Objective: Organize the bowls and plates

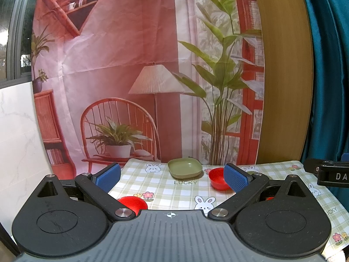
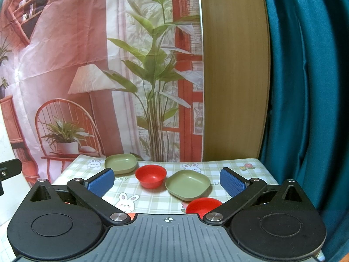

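Observation:
In the left wrist view a green square plate (image 1: 185, 167) lies at the table's far edge, a red bowl (image 1: 218, 178) right of it beside my right finger pad, and another red bowl (image 1: 132, 204) near my left arm. My left gripper (image 1: 172, 178) is open and empty above the table. In the right wrist view a far green plate (image 2: 120, 163), a red bowl (image 2: 151, 176), a nearer green plate (image 2: 188, 184) and a near red bowl (image 2: 202, 205) sit ahead. My right gripper (image 2: 166, 182) is open and empty.
A checked tablecloth (image 2: 152, 198) with rabbits covers the table. A printed backdrop (image 1: 130, 76) hangs behind it, with a wooden panel (image 2: 235, 76) and teal curtain (image 2: 305, 98) to the right. The other gripper's body (image 1: 327, 172) shows at the left view's right edge.

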A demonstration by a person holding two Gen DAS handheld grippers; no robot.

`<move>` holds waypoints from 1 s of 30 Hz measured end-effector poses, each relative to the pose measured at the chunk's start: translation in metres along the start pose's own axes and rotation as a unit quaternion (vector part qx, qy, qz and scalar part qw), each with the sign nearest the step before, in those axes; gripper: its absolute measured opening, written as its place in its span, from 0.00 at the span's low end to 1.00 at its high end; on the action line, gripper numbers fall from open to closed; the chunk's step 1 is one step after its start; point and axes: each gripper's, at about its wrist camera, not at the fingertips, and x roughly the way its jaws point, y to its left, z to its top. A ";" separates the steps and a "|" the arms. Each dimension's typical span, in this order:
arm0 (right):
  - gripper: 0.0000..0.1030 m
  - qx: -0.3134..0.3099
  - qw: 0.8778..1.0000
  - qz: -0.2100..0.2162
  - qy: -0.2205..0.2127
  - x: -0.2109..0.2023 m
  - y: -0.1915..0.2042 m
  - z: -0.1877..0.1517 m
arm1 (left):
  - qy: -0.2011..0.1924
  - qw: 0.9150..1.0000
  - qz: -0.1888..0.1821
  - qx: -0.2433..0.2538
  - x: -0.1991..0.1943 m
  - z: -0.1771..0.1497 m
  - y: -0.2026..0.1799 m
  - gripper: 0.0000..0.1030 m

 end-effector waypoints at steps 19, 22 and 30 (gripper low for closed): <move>1.00 0.003 0.997 0.014 -0.077 0.053 -0.062 0.029 | -0.009 0.999 0.012 -0.029 0.049 0.017 0.015 0.99; 1.00 0.008 0.997 0.011 -0.073 0.068 -0.071 0.030 | -0.011 0.999 0.030 -0.008 0.063 0.025 0.009 0.99; 1.00 -0.005 0.999 0.018 -0.047 0.111 -0.079 0.031 | 0.002 0.998 0.035 0.046 0.106 0.035 -0.009 0.99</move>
